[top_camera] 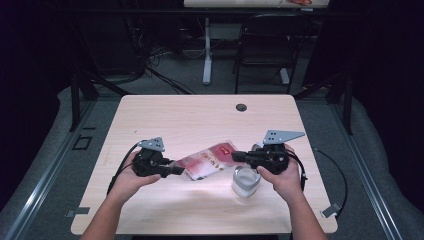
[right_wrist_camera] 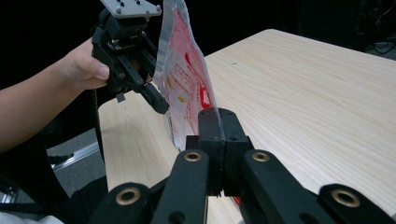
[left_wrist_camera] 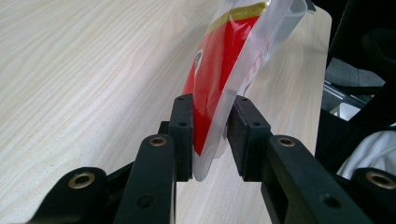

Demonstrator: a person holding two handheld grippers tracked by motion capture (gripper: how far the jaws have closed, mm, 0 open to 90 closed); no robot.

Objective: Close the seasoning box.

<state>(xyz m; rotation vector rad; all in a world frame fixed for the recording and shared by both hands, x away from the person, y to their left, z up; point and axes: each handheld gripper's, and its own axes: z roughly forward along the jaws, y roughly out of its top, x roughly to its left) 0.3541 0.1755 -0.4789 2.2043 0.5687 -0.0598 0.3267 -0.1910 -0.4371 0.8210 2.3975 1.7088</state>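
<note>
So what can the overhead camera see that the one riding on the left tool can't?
From above you get the whole table, both hands, the right tool pinching one end of the red and clear packet, and a small clear cup beside it. The left tool's camera gives the close-up: its jaws sit on either side of the packet's edge with a slight gap on the right. Both show the packet, the left tool and the wooden tabletop.
</note>
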